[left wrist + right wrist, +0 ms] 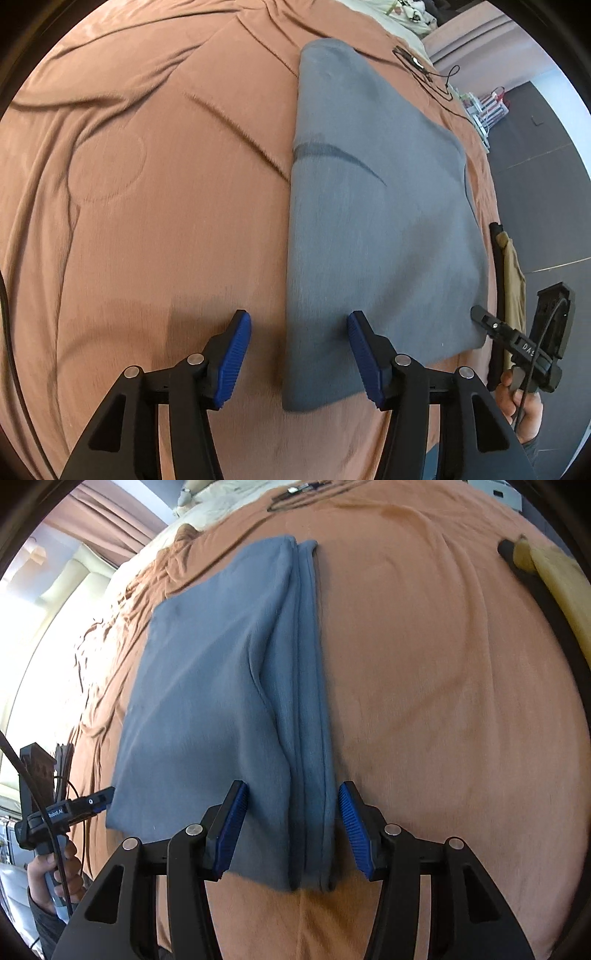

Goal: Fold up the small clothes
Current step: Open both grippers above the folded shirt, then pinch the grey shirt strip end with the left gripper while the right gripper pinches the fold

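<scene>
- Grey garment (376, 206) is lying on the bed, on a rust-orange bedspread (155, 192); already folded lengthwise into a long narrow strip running from near to far.
- In the right wrist view the garment's right side is showing several stacked layers (310, 701), edges roughly lined up — likely sleeves or sides turned in.
- Left gripper (299, 354) is hovering over the near left corner, fingers (236, 354) apart; one finger is over bare bedspread, the other over cloth. Nothing clamped.
- Right gripper (290, 827) is straddling the layered right edge at the near end, fingers (351, 830) apart, no pad pressing on fabric.
- Judgement: both are sitting at the near hem corners, placed to pinch them and carry the near end toward the far end for a crosswise fold.
- Each view is catching the other gripper at its edge, with the person's hand (51, 871) on the handle.
- Surroundings: a black cable and small device (421, 66) are lying on the bedspread near the garment's far end, in the way of a fold that overshoots.
- A tan item with a dark strap (546, 590) is sitting at the bed's right edge, well apart.
- Bedspread wrinkles on the left are clear of the garment.
</scene>
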